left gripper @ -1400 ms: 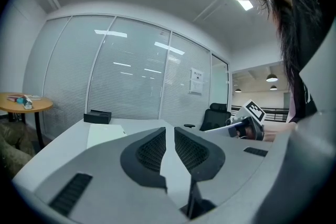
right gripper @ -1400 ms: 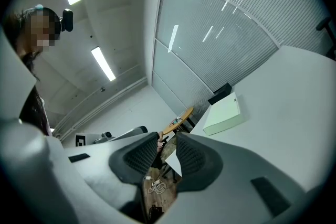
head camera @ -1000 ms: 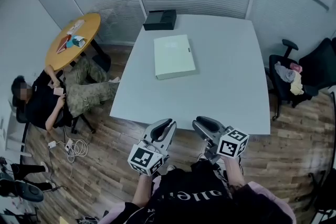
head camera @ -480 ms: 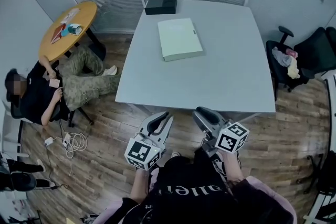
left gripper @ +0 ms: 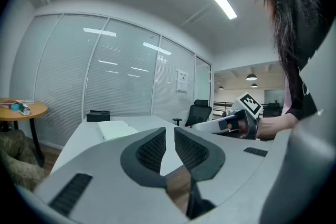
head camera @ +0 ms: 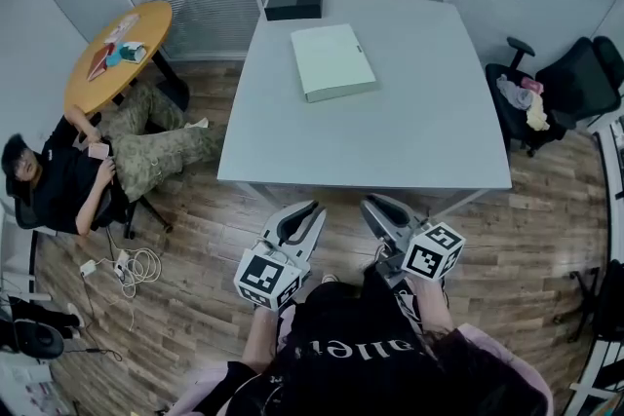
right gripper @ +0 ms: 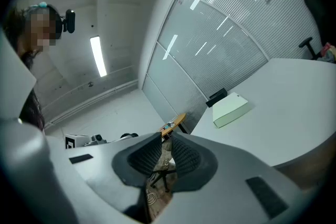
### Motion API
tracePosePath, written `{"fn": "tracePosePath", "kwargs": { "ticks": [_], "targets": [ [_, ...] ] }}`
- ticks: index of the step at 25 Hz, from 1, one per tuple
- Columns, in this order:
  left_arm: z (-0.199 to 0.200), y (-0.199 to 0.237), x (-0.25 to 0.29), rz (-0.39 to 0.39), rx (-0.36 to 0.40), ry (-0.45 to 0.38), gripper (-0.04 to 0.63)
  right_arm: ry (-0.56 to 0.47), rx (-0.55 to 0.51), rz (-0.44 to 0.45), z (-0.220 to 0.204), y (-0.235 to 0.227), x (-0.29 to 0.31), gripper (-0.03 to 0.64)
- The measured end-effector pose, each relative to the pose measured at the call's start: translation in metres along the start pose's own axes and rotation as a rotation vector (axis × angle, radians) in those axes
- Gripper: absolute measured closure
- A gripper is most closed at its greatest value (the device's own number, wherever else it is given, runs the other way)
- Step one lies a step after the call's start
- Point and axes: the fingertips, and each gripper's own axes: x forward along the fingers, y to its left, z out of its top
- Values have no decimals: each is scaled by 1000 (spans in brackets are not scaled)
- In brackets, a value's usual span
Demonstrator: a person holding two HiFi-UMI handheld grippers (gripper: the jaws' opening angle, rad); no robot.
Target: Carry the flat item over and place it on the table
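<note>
Flat item (head camera: 332,61) lies on the worktop (head camera: 429,122), upper centre of the head view, well above both tools, its long axis running roughly up-frame. The left hand-held gripper (head camera: 310,209), jaws together and empty, is slightly nearer. The right hand-held gripper (head camera: 375,205) has just closed on nothing.

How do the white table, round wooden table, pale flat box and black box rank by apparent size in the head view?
1. white table
2. round wooden table and pale flat box, too alike to rank
3. black box
</note>
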Motion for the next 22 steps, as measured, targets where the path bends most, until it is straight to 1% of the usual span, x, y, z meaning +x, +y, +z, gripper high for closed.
{"fn": "tracePosePath", "kwargs": {
  "ticks": [15, 22],
  "targets": [
    [-3, -6, -16, 3, 10, -9, 526, 6, -13, -5, -10, 9, -6, 555],
    [-3, -11, -10, -4, 8, -15, 526, 13, -20, -9, -9, 7, -10, 555]
  ]
}}
